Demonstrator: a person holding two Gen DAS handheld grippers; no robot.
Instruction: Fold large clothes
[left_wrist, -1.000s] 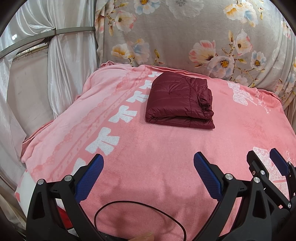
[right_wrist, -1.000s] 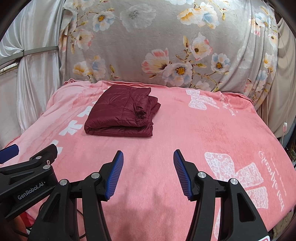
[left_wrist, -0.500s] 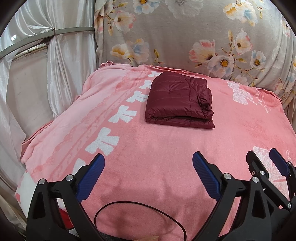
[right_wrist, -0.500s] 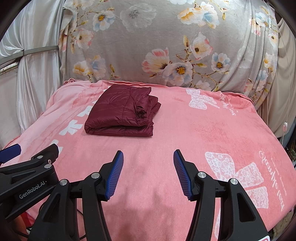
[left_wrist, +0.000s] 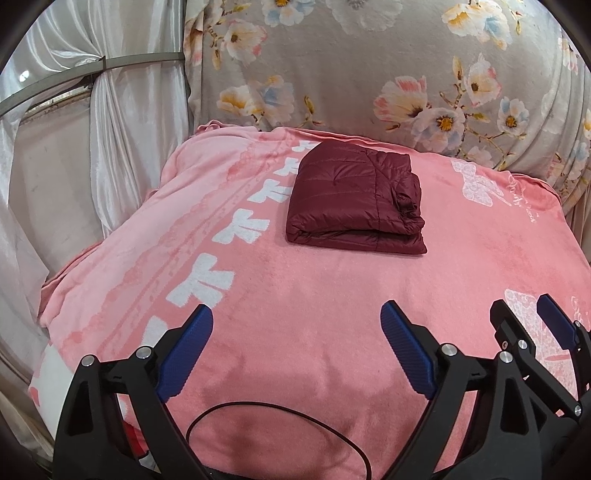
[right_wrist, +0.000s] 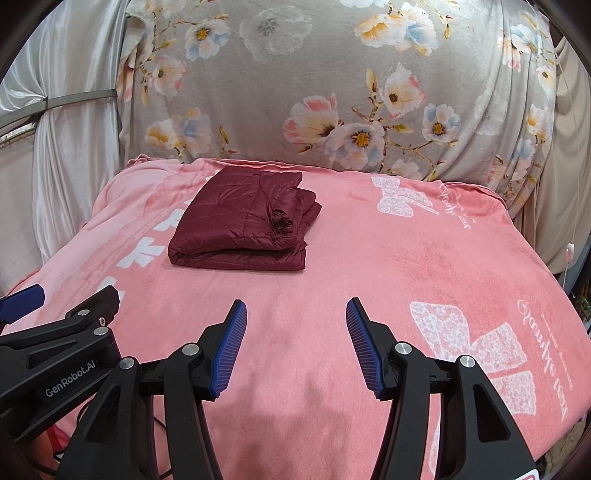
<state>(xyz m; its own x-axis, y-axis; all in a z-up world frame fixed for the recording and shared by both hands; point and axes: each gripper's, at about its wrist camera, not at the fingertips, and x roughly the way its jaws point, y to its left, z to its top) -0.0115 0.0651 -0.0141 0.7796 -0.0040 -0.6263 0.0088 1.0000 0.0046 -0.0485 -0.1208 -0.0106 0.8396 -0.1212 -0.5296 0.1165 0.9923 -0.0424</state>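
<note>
A dark red quilted jacket (left_wrist: 354, 199) lies folded into a compact rectangle on the far part of a pink blanket (left_wrist: 314, 295); it also shows in the right wrist view (right_wrist: 243, 225). My left gripper (left_wrist: 295, 332) is open and empty, low over the near part of the blanket, well short of the jacket. My right gripper (right_wrist: 295, 332) is open and empty, beside the left one and equally far from the jacket. The right gripper's fingers (left_wrist: 554, 325) show at the right of the left wrist view.
A grey floral cloth (right_wrist: 332, 92) hangs behind the blanket. White curtains (left_wrist: 122, 110) hang at the left. A thin black cable (left_wrist: 280, 410) loops on the blanket near me. The blanket drops off at its left and right edges.
Almost nothing: both grippers stay open and low over the blanket. The left view has shifted very slightly; the jacket has not moved.
</note>
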